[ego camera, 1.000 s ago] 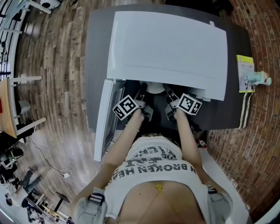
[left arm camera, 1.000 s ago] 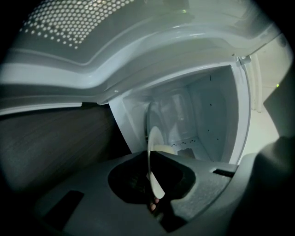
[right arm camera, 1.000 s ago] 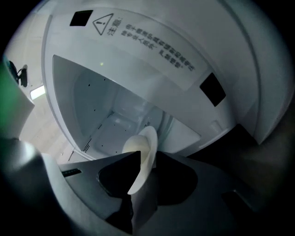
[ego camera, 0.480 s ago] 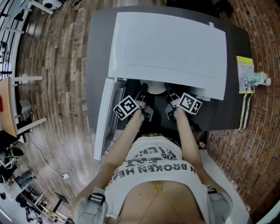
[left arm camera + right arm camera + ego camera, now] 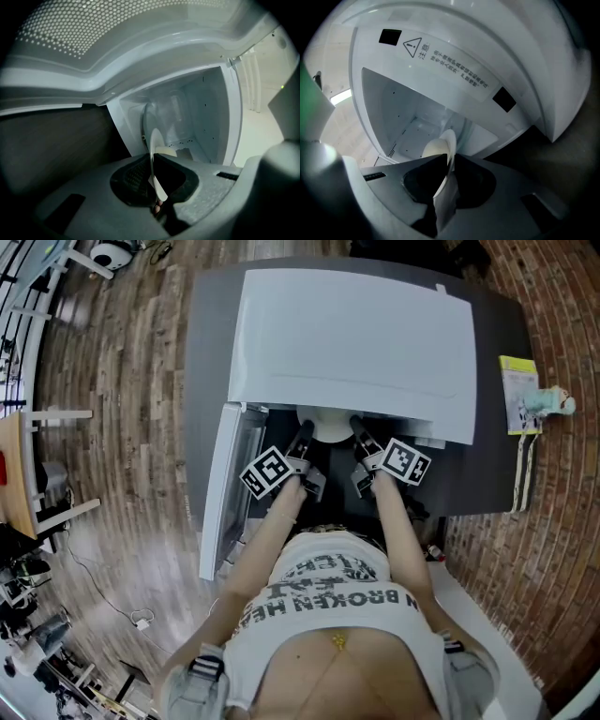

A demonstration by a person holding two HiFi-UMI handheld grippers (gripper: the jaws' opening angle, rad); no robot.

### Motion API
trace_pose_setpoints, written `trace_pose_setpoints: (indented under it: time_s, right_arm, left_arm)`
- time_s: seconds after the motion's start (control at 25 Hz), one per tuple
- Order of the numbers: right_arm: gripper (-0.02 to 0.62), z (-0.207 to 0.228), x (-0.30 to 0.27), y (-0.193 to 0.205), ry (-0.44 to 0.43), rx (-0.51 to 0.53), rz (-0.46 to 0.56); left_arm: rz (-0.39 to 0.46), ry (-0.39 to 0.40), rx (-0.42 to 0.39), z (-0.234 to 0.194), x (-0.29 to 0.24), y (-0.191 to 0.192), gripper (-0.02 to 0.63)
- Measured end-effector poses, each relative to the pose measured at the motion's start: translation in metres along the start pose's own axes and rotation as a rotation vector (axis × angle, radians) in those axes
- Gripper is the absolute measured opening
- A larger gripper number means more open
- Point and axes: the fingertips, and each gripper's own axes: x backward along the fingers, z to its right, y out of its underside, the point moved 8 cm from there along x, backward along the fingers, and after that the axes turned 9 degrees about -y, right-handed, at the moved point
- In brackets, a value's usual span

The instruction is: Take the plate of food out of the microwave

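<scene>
A white microwave (image 5: 356,334) stands on a grey table (image 5: 202,352) with its door (image 5: 220,493) swung open to the left. At its mouth shows a white plate (image 5: 328,427). My left gripper (image 5: 302,434) is shut on the plate's left rim and my right gripper (image 5: 358,430) on its right rim. In the left gripper view the plate (image 5: 155,138) runs edge-on between the jaws of the left gripper (image 5: 152,158). In the right gripper view the right gripper (image 5: 447,158) has just been closing and now pinches the plate (image 5: 449,140). The food is mostly hidden.
A yellow packet (image 5: 518,390) and a small bottle (image 5: 555,403) lie at the table's right edge. A brick surface runs along the right. The open door bounds the left side. Chairs and gear stand far left on the wooden floor.
Both grippers stay at the microwave's mouth beside the plate. The head view has shifted slightly. No other move shows.
</scene>
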Motion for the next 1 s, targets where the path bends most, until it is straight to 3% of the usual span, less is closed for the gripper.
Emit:
trace_pose_setpoints:
  time_s: [0.48,1.0]
  right_arm:
    - [0.051,-0.01,0.015,0.007,0.005,-0.015,0.002]
    - [0.051,-0.011,0.05,0.009,-0.015,0.007,-0.033]
  left_arm:
    - [0.01,0.012,-0.033,0.009,0.016,0.008,0.026]
    - [0.05,0.026,-0.023,0.016,0.036,0.045,0.026]
